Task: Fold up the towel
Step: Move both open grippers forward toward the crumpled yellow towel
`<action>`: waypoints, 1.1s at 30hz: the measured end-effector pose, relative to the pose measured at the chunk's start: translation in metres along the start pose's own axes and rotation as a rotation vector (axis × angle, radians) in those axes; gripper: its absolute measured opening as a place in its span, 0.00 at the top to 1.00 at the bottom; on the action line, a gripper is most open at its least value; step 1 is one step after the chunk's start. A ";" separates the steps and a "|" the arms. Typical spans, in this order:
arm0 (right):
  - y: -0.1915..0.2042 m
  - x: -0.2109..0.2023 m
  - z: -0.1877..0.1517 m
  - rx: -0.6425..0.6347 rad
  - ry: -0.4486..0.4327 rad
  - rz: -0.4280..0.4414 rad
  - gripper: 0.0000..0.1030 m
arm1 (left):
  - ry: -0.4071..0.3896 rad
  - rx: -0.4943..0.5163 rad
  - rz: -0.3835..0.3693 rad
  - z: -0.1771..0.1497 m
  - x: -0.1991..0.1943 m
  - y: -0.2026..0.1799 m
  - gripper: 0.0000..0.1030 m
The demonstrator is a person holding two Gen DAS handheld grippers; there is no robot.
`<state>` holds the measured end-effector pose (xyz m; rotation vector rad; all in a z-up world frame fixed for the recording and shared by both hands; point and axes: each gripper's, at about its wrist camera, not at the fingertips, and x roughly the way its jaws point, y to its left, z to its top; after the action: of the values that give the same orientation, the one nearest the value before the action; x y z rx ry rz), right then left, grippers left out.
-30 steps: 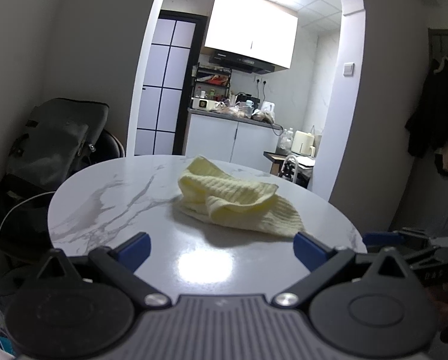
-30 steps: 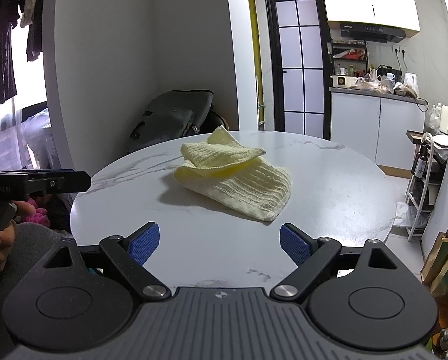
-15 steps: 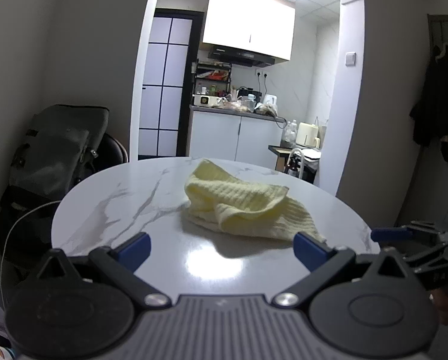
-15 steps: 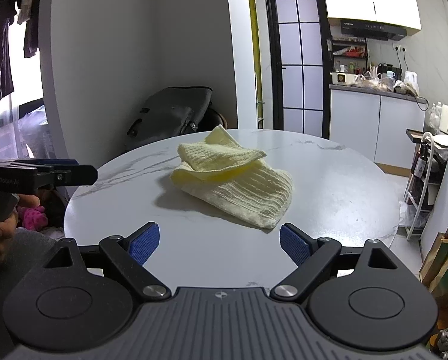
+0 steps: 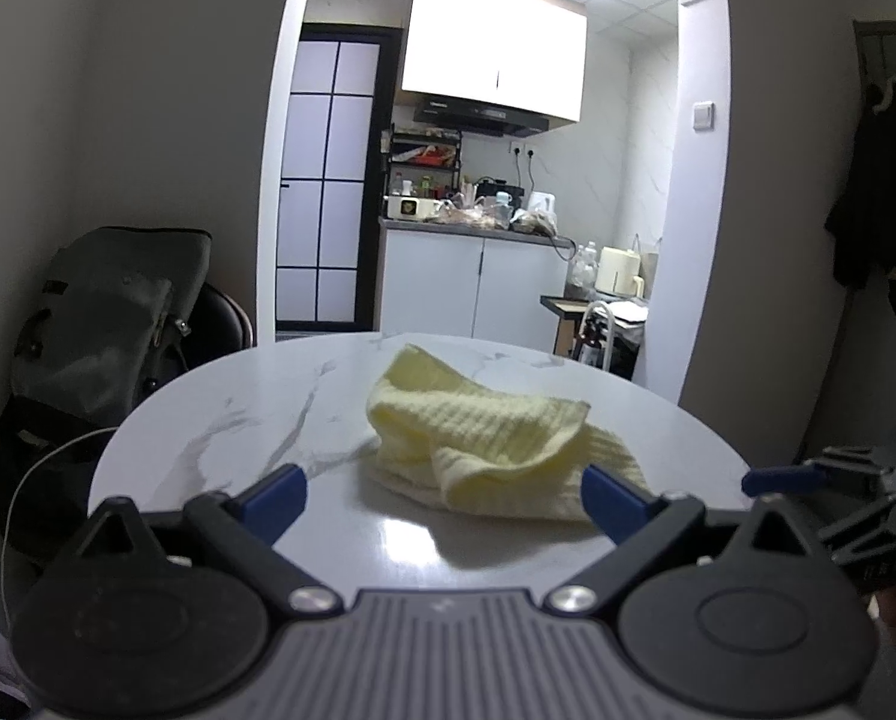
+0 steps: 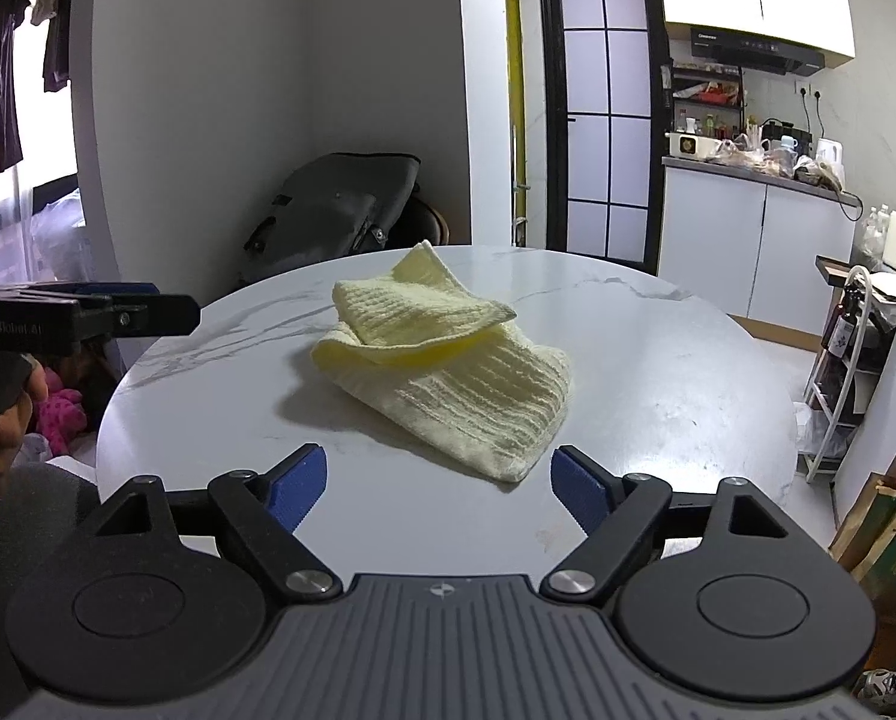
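A pale yellow waffle-weave towel (image 5: 484, 444) lies crumpled in a loose heap on the round white marble table (image 5: 237, 420). It also shows in the right wrist view (image 6: 448, 360) on the same table (image 6: 658, 372). My left gripper (image 5: 441, 504) is open and empty, just short of the towel's near edge. My right gripper (image 6: 441, 483) is open and empty, its blue pads flanking the towel's near corner from a little in front. The right gripper also shows at the right edge of the left wrist view (image 5: 808, 474); the left gripper shows at the left of the right wrist view (image 6: 117, 306).
A grey backpack (image 5: 111, 324) rests on a chair beyond the table's far left side (image 6: 339, 204). A kitchen counter (image 5: 472, 228) lies behind through an archway. A white rack (image 6: 850, 360) and paper bags (image 6: 886, 540) stand to the right. Dark coats (image 5: 880, 204) hang on the wall.
Both grippers have moved forward and lower towards the towel, which now looms larger between their fingers. The towel has not moved. Both grippers stay open.
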<state>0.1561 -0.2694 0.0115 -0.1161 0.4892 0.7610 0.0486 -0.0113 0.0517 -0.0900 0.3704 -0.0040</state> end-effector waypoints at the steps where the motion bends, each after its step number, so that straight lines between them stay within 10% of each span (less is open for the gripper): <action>1: 0.000 0.002 0.002 -0.001 0.003 0.001 0.21 | 0.001 0.000 -0.002 0.001 0.001 0.000 0.04; 33: -0.016 0.043 0.022 -0.006 0.094 0.028 0.32 | 0.084 0.056 -0.057 0.037 0.057 -0.014 0.14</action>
<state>0.2023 -0.2482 0.0101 -0.1517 0.5785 0.7875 0.1152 -0.0228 0.0671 -0.0454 0.4511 -0.0744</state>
